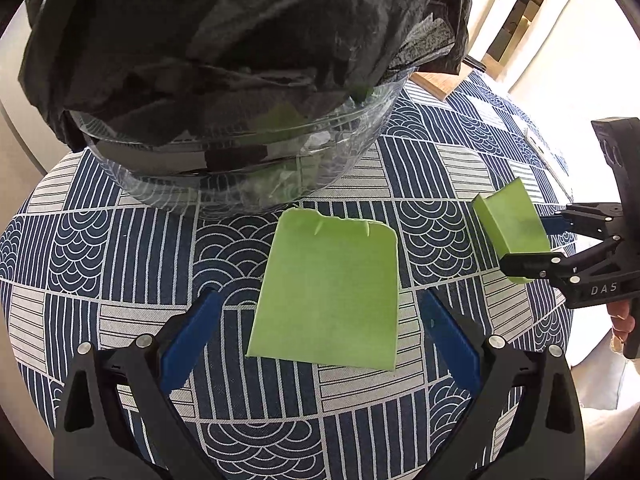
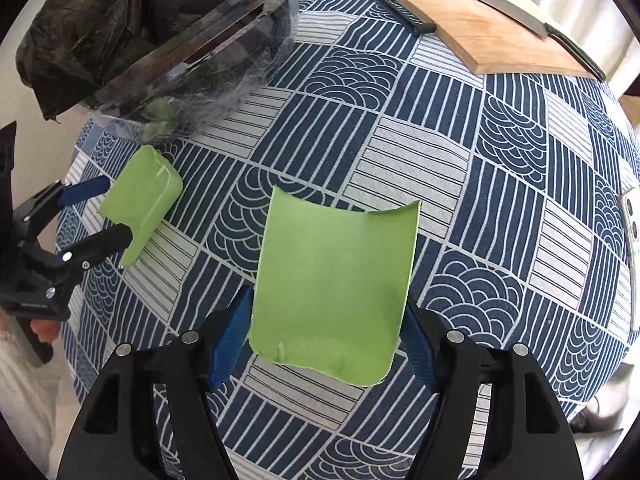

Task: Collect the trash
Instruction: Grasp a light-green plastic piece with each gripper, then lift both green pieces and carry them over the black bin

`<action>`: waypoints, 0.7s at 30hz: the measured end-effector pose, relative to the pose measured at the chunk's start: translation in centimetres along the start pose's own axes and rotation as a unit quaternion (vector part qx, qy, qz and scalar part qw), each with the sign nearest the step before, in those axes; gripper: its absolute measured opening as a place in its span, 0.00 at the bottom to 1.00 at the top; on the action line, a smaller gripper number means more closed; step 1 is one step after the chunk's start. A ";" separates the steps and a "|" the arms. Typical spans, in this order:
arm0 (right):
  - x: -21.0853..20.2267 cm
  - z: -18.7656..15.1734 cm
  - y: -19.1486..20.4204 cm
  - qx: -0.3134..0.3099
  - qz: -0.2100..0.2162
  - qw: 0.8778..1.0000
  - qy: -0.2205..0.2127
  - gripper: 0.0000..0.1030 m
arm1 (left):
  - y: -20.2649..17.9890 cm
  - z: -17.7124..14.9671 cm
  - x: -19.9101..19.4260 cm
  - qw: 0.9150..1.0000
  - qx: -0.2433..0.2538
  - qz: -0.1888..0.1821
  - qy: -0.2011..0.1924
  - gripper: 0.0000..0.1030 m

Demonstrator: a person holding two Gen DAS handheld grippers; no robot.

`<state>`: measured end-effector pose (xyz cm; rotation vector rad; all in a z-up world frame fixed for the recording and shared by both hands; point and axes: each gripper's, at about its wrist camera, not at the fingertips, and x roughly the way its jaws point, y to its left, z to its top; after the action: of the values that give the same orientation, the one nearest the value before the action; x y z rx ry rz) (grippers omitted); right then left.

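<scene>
1. On the patterned cloth (image 1: 120, 248), dead centre in the left view, a flat scrap (image 1: 328, 284) of green lies between the left gripper's (image 1: 320, 300) blue fingers (image 1: 192, 332). The jaws are spread wide, with a gap on each side and nothing touching.
2. At 3 o'clock in that same view the right gripper (image 1: 526, 242) is squeezing a bent scrap (image 1: 512, 236), with one finger in front and one behind.
3. The right view backs that up: the bent scrap (image 2: 332, 288) bows into a U, and both fingers (image 2: 232, 332) press its side edges. I can't tell if it's off the cloth or not.
4. At 9 o'clock in the right view the left gripper (image 2: 117, 210) sits at the near end of the flat scrap (image 2: 140, 208).
5. The clear bin (image 1: 224, 184) with its black bag (image 1: 240, 20) is at 12 in the left view and about 10 in the right view, just beyond the flat scrap. There are more green bits inside.
6. At 1 o'clock in the right view there's a board (image 2: 472, 28) with a knife (image 2: 500, 4) on it.
</scene>
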<state>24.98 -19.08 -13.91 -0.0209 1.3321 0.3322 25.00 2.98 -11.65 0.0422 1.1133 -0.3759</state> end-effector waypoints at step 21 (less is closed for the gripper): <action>-2.8 -1.4 -4.0 0.039 0.002 0.999 -0.017 0.64 | -0.2 0.8 1.2 0.999 -0.007 0.038 -0.008 0.66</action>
<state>24.10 -23.84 -12.25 0.0527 1.3100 0.2822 26.09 2.29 -12.35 0.0677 1.0965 -0.3002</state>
